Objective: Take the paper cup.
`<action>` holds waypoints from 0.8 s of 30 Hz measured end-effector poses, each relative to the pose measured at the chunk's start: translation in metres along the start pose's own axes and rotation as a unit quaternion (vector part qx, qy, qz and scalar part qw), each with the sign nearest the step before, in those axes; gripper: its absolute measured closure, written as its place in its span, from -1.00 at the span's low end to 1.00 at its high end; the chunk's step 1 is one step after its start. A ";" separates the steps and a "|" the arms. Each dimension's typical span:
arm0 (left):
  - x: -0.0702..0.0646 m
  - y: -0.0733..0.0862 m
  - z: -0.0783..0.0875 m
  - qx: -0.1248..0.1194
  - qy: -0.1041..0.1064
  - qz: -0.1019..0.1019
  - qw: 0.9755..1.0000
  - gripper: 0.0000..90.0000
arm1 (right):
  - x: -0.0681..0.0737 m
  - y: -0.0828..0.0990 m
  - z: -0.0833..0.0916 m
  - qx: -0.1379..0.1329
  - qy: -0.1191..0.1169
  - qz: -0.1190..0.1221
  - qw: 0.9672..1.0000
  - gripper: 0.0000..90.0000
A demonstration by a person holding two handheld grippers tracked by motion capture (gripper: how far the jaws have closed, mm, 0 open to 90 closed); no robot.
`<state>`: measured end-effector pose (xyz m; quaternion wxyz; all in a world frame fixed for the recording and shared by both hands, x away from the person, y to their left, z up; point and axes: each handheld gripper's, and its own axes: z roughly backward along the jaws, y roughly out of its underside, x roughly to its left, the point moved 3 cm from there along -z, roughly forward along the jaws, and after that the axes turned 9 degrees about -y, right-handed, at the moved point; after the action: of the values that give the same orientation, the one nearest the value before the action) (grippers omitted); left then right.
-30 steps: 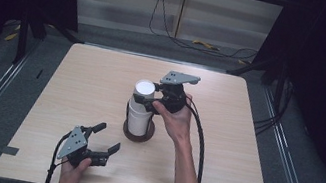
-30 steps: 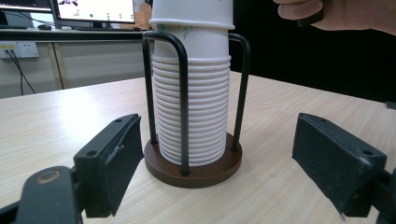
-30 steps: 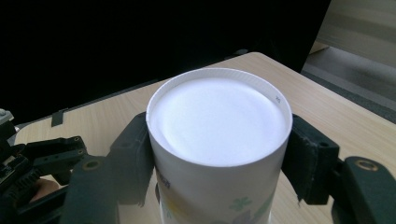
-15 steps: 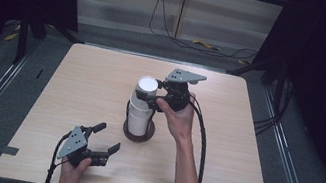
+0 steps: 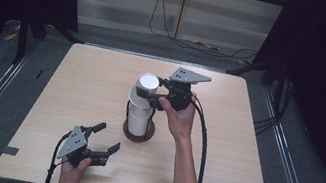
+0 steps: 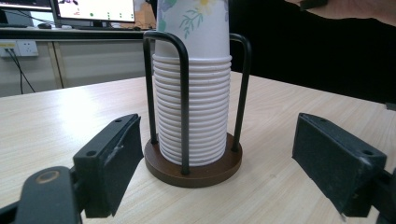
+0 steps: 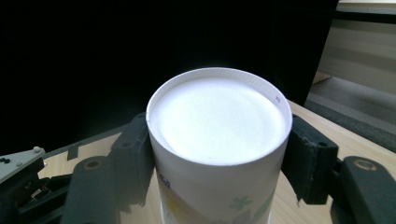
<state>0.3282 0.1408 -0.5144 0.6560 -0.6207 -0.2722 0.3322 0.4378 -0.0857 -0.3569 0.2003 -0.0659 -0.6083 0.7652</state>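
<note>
The table [image 5: 75, 86] I'm working on is a pale wooden worktop. Near its middle, a little toward the near edge, stands the cup holder [image 5: 138, 133], a round brown base with black wire hoops rising around a stack of paper cups [image 5: 138, 117]. In my left gripper view the stack's ribbed rims sit packed between the hoops.

My right gripper [image 5: 150, 93] reaches in from the right side, above the stack, and its jaws are clenched on the top cup [image 5: 148, 83]. That cup is upside down, its white bottom facing up, and it sits raised above the rest of the stack. In my right gripper view both pads [image 7: 306, 158] press against the cup's sides.

My left gripper [image 5: 107, 138] rests near the worktop's near-left corner, apart from the holder, jaws spread wide with nothing between them, pointing at the holder's base.
</note>
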 end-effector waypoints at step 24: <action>-0.001 0.000 0.000 -0.002 -0.002 0.001 1.000 -0.65 | 0.004 -0.006 0.017 -0.087 0.010 -0.001 0.996 -0.21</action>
<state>0.3279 0.1400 -0.5143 0.6537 -0.6218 -0.2737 0.3334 0.4295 -0.0983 -0.3468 0.2003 -0.0902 -0.6704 0.7088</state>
